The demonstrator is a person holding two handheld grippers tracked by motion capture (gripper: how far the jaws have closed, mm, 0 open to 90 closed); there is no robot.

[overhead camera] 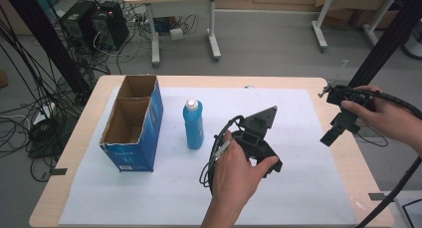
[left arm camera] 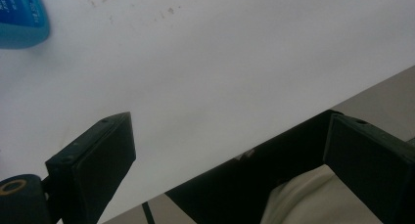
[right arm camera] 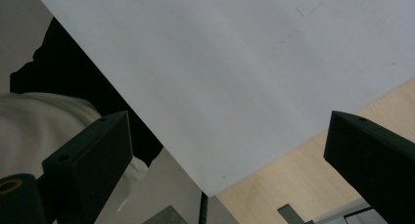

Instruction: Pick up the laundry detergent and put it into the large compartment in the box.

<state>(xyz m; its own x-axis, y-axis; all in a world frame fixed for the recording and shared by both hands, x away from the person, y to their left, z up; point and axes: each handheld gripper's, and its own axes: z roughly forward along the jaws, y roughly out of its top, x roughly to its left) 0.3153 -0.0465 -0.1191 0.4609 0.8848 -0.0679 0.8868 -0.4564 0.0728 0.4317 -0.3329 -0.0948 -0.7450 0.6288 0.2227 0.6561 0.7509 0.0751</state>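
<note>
The blue bottle (overhead camera: 193,124) stands upright on the tabletop (overhead camera: 89,106), just right of the open box (overhead camera: 133,122) and just left of the left gripper (overhead camera: 266,164), the nearer one. The right gripper (overhead camera: 332,133) hovers far right. Both are released and empty. The left gripper view catches the bottle's base (left arm camera: 22,18) at its corner.

Hidden and cropped parts

The person's left hand (overhead camera: 238,174) covered most of the left claw (overhead camera: 271,168); the blue bottle (left arm camera: 20,16) was cropped at the picture's corner, its print blurred.
</note>
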